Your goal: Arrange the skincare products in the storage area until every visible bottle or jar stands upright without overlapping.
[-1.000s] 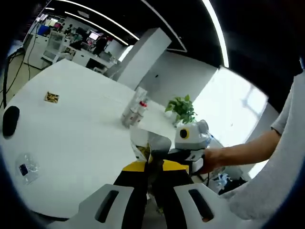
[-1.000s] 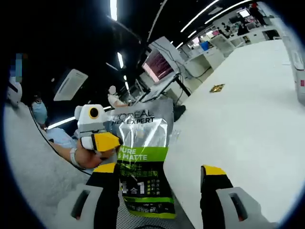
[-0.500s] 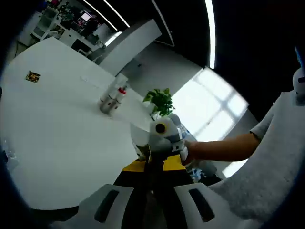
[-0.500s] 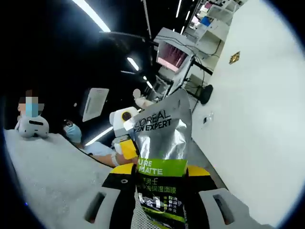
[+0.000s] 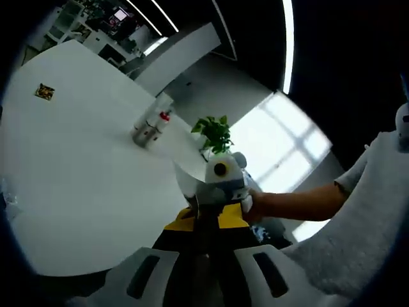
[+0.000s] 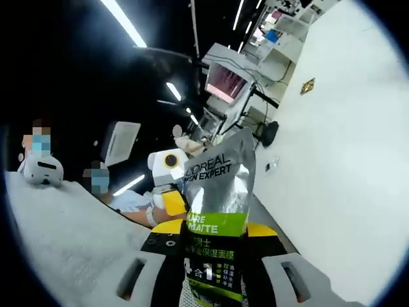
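Note:
A silver and green skincare sachet [image 6: 218, 192] stands upright in the right gripper view, with my right gripper [image 6: 216, 229] shut on its lower half. My left gripper [image 6: 169, 187] comes in from the left and grips the sachet's left edge. In the left gripper view my left gripper [image 5: 206, 221] has its jaws together on the sachet [image 5: 190, 185], seen almost edge-on, with my right gripper [image 5: 223, 182] just beyond it. Two or three bottles [image 5: 151, 125] stand close together far off on the white table [image 5: 83, 179].
A potted green plant [image 5: 214, 132] stands past the bottles near the table's far edge. A small dark packet [image 5: 45, 91] lies far left on the table, the same small dark packet [image 6: 308, 86] showing in the right gripper view. A person's forearm [image 5: 300, 203] reaches in. A monitor [image 6: 227, 80] stands beyond the table.
My right gripper went from open around the sachet to shut on it. Both views have swung since; the left gripper keeps its hold.

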`<action>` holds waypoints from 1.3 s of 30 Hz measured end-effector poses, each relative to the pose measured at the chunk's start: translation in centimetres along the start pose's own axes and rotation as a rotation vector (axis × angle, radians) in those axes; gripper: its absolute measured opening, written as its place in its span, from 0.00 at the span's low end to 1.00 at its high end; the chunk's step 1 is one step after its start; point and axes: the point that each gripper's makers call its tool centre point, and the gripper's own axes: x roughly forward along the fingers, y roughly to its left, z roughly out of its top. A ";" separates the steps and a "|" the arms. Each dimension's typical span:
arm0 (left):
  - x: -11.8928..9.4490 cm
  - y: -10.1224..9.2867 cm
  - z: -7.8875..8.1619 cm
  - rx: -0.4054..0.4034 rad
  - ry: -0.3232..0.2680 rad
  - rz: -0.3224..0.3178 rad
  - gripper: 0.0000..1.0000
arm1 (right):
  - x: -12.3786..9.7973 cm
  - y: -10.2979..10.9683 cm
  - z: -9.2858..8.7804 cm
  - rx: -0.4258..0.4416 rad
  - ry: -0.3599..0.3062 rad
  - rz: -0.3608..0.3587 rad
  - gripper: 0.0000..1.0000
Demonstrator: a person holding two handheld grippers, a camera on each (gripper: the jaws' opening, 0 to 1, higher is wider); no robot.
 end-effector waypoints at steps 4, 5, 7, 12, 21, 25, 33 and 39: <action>0.0 0.0 -0.1 -0.007 0.007 -0.005 0.04 | -0.3 -0.1 0.0 -0.005 -0.014 -0.018 0.27; 0.0 0.0 -0.1 -0.007 0.006 -0.002 0.04 | -0.4 -0.2 0.1 -0.009 -0.019 -0.021 0.27; -0.1 0.2 0.1 -0.013 -0.003 0.005 0.04 | -0.5 -0.2 0.4 0.003 -0.046 -0.018 0.23; -0.2 1.0 0.6 -0.027 -0.023 0.040 0.00 | -1.7 0.4 1.8 -0.009 -0.149 -0.003 0.00; -0.3 0.6 0.7 -0.016 -0.030 0.026 0.00 | -1.7 0.8 1.7 -0.020 -0.184 -0.005 0.00; -0.5 0.3 1.2 0.074 -0.069 0.023 0.01 | -1.6 1.4 2.2 -0.057 -0.240 0.006 0.00; 0.0 0.1 0.6 0.112 -0.042 0.022 0.07 | -0.2 2.4 3.9 -0.056 -0.323 0.048 0.00; -0.7 -0.1 1.5 0.043 -0.076 -0.009 0.00 | 0.5 2.7 4.7 -0.049 -0.351 0.069 0.00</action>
